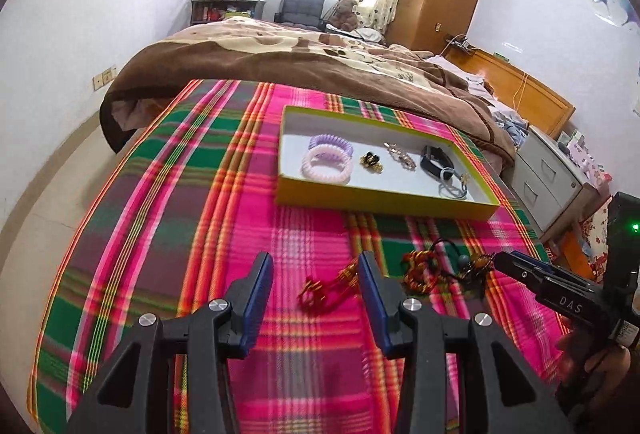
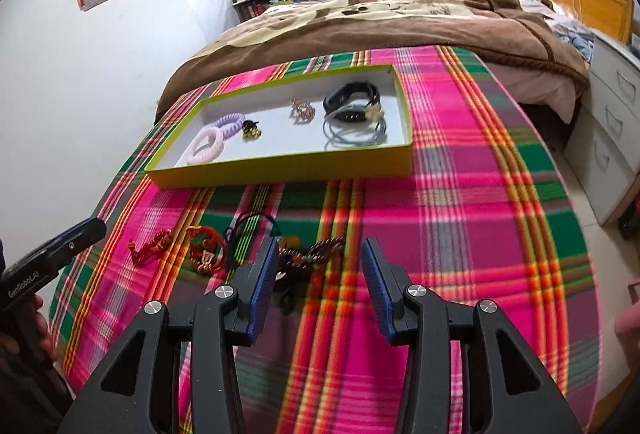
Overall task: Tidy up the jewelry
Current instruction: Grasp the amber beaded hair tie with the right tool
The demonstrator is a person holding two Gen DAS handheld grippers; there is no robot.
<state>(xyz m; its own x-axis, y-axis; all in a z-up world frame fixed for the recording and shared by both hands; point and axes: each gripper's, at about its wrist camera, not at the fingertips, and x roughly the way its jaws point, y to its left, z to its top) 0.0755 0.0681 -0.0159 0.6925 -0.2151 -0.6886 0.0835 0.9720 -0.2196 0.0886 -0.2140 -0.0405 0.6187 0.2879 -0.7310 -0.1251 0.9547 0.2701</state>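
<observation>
A yellow-green tray [image 1: 384, 200] [image 2: 280, 168] lies on the plaid blanket. It holds purple and pink spiral bands [image 1: 328, 158] [image 2: 214, 138], a black-gold clip [image 1: 370, 161], a beaded piece [image 1: 400, 154], a black watch band [image 1: 434, 160] [image 2: 352, 100] and grey hair ties [image 2: 354, 134]. Loose on the blanket are a red knotted bracelet [image 1: 326, 288] [image 2: 150, 244], a red-gold cord bracelet [image 1: 418, 270] [image 2: 204, 248], a black cord [image 2: 244, 230] and a dark bead bracelet [image 2: 316, 250]. My left gripper [image 1: 316, 288] is open around the red bracelet. My right gripper [image 2: 320, 278] is open over the bead bracelet.
The plaid blanket [image 1: 200, 194] covers a rounded table with edges falling off left and right. A bed with a brown blanket [image 1: 280, 62] lies behind the tray. White drawers [image 2: 612, 122] stand to the right. The right gripper's body [image 1: 560, 298] shows in the left wrist view.
</observation>
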